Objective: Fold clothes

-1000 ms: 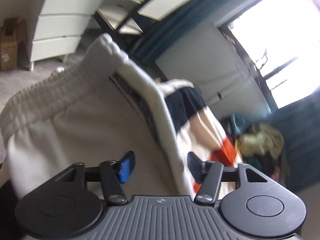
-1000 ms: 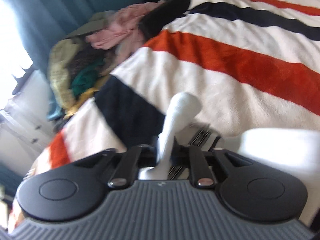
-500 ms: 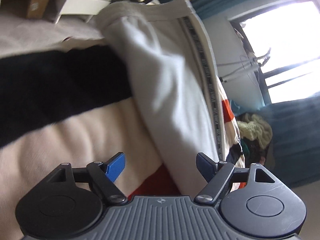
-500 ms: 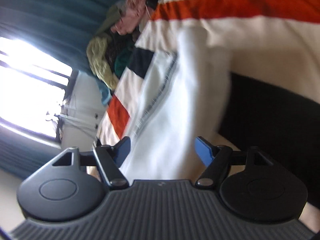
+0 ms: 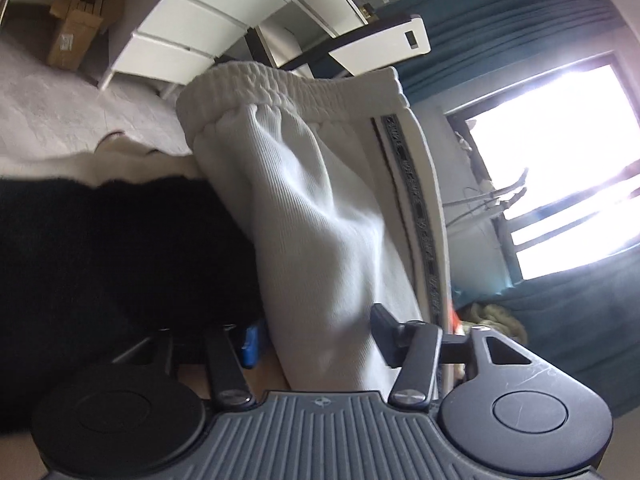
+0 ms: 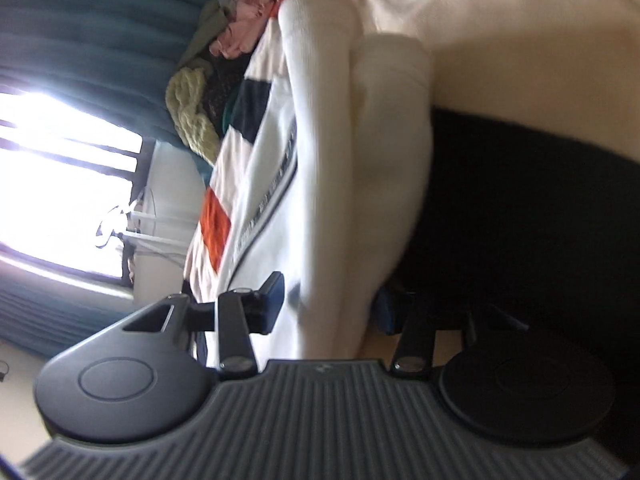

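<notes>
White sweatpants (image 5: pixel 320 208) with a ribbed elastic waistband (image 5: pixel 256 84) and a grey lettered side stripe (image 5: pixel 416 208) lie folded lengthwise on a striped blanket (image 5: pixel 120 240). My left gripper (image 5: pixel 318 338) is open at the near end, and the fabric runs between its wide-set fingers. In the right wrist view the same sweatpants (image 6: pixel 360 168) stretch away, two rounded leg ends at the far side. My right gripper (image 6: pixel 330 306) is open too, its fingers standing either side of the folded cloth. The right finger is partly hidden behind the fabric.
The blanket (image 6: pixel 540 200) has black, cream and orange bands. A pile of other clothes (image 6: pixel 208 92) sits at its far end. A white dresser (image 5: pixel 192 28), a cardboard box (image 5: pixel 76 28), teal curtains (image 5: pixel 520 16) and a bright window (image 5: pixel 560 168) surround the bed.
A second ago my right gripper was shut on the white fabric; it has let go. Both grippers have come in low, so the folded sweatpants now sit between their open fingers.
</notes>
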Demonstrator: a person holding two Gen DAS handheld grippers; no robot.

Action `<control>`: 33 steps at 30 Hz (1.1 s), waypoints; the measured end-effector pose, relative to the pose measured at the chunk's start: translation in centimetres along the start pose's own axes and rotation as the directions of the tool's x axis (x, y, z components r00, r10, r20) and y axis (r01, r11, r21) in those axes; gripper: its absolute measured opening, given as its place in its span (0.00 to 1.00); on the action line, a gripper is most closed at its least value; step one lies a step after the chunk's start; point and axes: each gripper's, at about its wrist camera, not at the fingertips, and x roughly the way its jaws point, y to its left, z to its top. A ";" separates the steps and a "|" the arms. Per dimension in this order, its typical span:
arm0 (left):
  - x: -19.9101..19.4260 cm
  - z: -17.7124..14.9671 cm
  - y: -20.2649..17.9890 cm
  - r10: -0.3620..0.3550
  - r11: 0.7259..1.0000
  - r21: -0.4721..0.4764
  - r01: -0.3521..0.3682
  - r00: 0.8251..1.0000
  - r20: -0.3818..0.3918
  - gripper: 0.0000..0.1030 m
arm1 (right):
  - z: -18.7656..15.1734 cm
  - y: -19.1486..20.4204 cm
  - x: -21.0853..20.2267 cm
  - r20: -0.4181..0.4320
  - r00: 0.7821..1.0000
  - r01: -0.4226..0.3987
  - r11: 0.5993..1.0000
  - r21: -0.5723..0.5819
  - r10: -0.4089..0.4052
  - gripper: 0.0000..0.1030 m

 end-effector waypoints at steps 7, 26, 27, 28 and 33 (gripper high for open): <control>0.9 2.3 1.5 -0.042 0.999 -0.020 0.044 0.996 0.078 0.12 | 1.8 -0.3 0.8 0.117 0.993 0.003 1.000 0.000 -0.003 0.25; -12.1 3.4 1.7 -0.163 0.985 -0.032 0.171 0.969 0.187 0.07 | 0.8 0.1 -13.6 0.187 0.982 -0.016 1.000 -0.015 0.019 0.10; -12.8 3.4 1.8 -0.156 0.986 -0.034 0.165 0.971 0.183 0.07 | 0.3 -0.4 -14.7 0.177 0.984 -0.007 1.000 0.008 0.005 0.10; -13.3 3.3 2.0 -0.144 0.987 -0.045 0.154 0.974 0.173 0.07 | 0.0 -1.1 -15.5 0.164 0.986 0.008 0.999 0.032 -0.013 0.10; -14.4 3.9 4.5 -0.071 0.988 -0.129 0.083 0.993 0.095 0.09 | -1.2 -4.8 -16.9 0.072 0.993 0.079 0.978 0.193 -0.095 0.11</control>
